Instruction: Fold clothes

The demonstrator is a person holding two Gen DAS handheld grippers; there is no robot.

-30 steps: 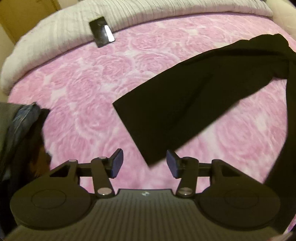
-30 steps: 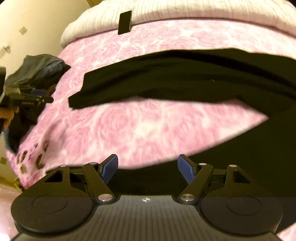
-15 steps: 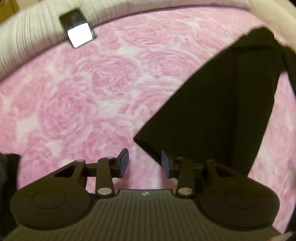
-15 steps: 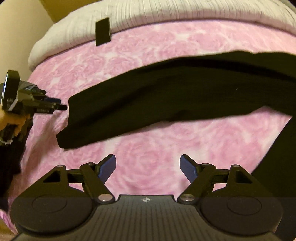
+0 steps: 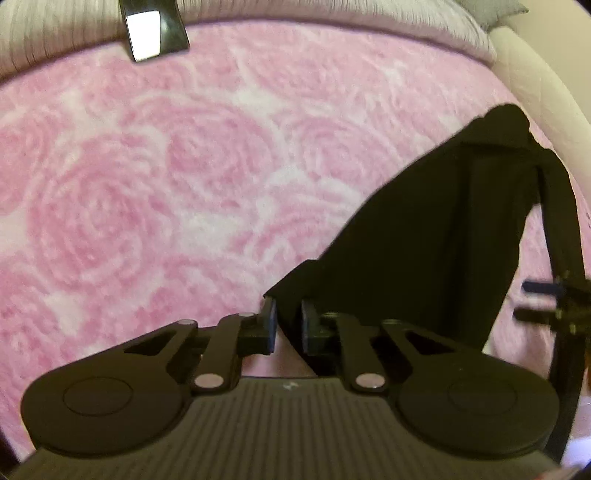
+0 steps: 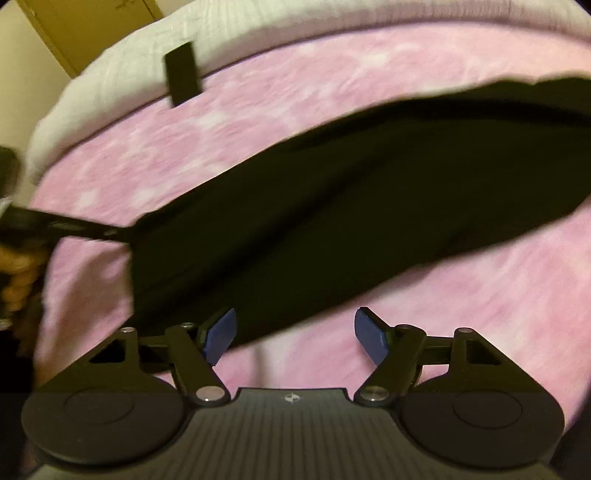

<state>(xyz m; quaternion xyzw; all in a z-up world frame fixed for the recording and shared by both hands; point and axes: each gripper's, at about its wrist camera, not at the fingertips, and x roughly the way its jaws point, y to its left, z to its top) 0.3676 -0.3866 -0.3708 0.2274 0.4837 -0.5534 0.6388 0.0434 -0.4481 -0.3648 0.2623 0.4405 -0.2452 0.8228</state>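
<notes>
The left gripper (image 5: 287, 320) has just closed, pinching the black garment's (image 5: 424, 236) corner; close the half-open, empty right gripper (image 6: 294, 334) on the hem nearest it before lifting.

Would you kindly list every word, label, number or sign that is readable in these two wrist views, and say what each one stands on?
No readable text in either view.
Left gripper body: a small pale emblem, too small to read.
Right gripper body: the same kind of emblem, no letters legible.
Dark phone-like slab: only glare.
</notes>
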